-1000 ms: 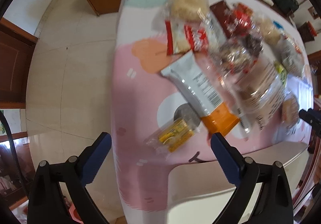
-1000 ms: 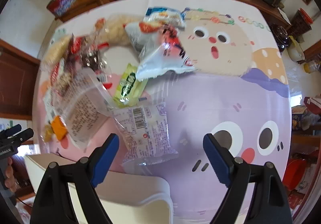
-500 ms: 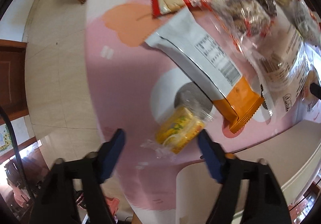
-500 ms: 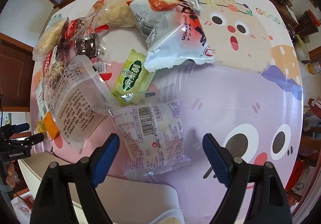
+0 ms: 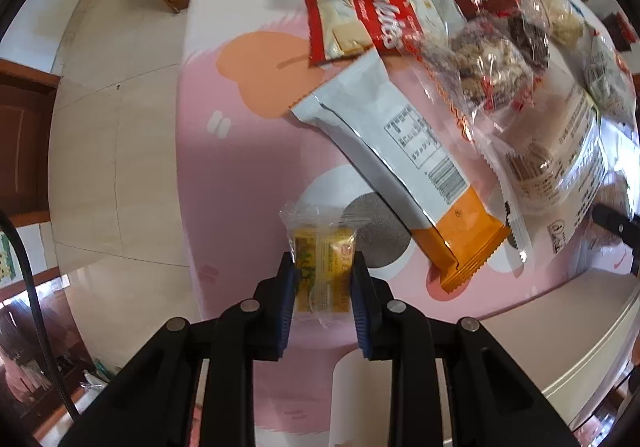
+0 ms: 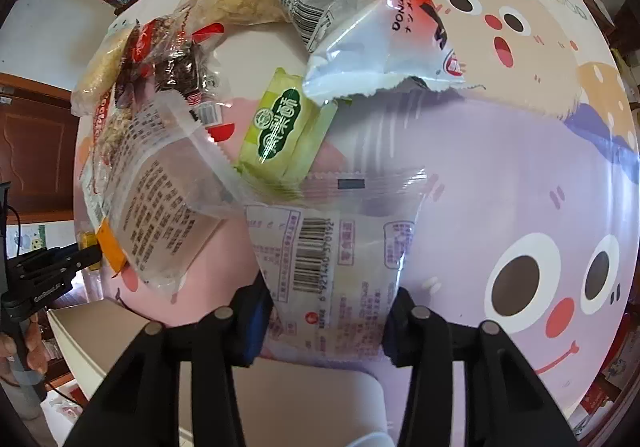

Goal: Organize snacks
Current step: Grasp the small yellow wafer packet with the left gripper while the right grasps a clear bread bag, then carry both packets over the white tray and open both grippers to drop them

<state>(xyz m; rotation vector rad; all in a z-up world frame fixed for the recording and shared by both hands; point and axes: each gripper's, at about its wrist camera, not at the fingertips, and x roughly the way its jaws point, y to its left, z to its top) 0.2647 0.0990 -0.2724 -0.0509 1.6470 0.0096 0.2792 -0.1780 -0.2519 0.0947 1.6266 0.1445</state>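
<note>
Left gripper [image 5: 323,289]: jaws have just closed onto a small yellow snack packet [image 5: 323,267], blue pads pressing both its sides. The packet sits near the table [image 5: 240,175] edge, just beside the orange end of a long white packet [image 5: 400,155].

Right gripper [image 6: 326,321]: jaws have just been closing around a clear barcode-printed bag [image 6: 332,267], pads against both its edges. A green packet [image 6: 280,131] lies just beyond that bag, partly under its clear top seal.
</note>
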